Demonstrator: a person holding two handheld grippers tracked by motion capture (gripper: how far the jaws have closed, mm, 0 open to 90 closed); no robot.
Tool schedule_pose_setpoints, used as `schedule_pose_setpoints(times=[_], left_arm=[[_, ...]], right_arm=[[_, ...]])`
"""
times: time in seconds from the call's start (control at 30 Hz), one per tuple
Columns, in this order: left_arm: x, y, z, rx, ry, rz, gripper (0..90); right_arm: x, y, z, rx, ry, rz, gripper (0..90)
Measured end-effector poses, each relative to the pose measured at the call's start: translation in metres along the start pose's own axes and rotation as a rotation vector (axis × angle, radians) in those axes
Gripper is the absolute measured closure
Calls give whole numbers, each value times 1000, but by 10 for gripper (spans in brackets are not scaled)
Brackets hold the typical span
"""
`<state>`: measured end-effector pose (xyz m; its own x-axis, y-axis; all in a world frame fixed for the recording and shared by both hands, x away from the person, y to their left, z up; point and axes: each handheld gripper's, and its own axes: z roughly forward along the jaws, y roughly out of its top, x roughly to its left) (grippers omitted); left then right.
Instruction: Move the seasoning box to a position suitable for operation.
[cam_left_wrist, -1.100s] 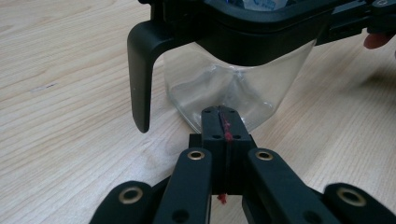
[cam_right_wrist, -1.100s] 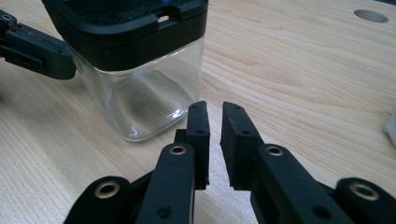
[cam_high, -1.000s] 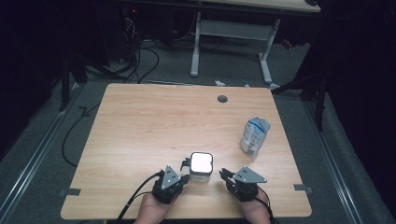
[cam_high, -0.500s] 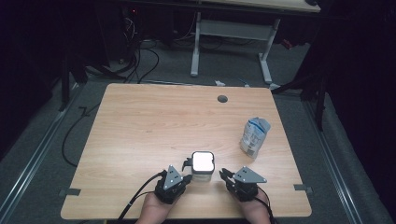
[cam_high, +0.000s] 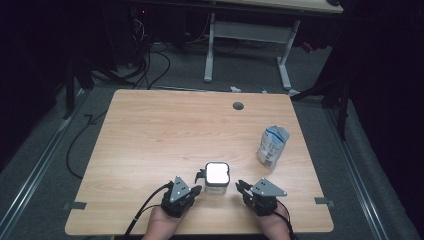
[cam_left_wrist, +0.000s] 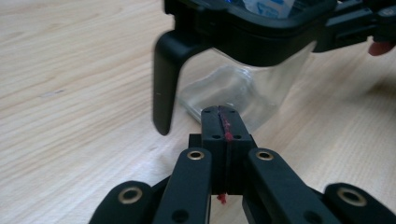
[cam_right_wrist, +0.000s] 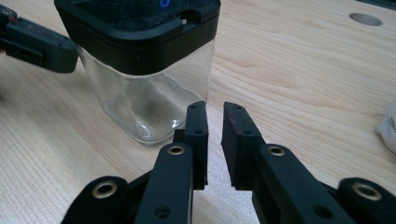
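Observation:
A clear square glass jar (cam_high: 217, 186) with a black-framed lid (cam_high: 217, 173) and a white top stands near the table's front edge, between both grippers. My left gripper (cam_high: 196, 189) is just left of it, jaws pressed shut with nothing between them (cam_left_wrist: 220, 122). In the left gripper view the jar (cam_left_wrist: 243, 91) is right ahead, and a black latch (cam_left_wrist: 164, 79) hangs from its lid. My right gripper (cam_high: 241, 186) sits just right of the jar. Its jaws (cam_right_wrist: 215, 122) stand a narrow gap apart and hold nothing, with the jar (cam_right_wrist: 149, 105) ahead to the left.
A crumpled white and blue bag (cam_high: 272, 145) stands at the table's right side, also at the edge of the right gripper view (cam_right_wrist: 387, 126). A round cable hole (cam_high: 238, 105) lies near the far edge. Bare wood table (cam_high: 150, 135) stretches to the left and back.
The jar and my left gripper have shifted slightly to the right. The right gripper has stayed where it was.

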<state>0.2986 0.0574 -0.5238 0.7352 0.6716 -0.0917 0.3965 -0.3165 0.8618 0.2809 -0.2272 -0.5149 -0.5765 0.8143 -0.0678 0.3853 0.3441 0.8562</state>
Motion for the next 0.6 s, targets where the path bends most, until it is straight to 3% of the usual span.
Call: schedule_pose_setpoints(times=[0.2,0.6], left_arm=[[9,3,6,0,16,-19,900],[31,18,23,-3,65,-16,900]], right_arm=[[0,0,-1,2,-1,2,804],[-2,-1,0,5,-8,7,796]])
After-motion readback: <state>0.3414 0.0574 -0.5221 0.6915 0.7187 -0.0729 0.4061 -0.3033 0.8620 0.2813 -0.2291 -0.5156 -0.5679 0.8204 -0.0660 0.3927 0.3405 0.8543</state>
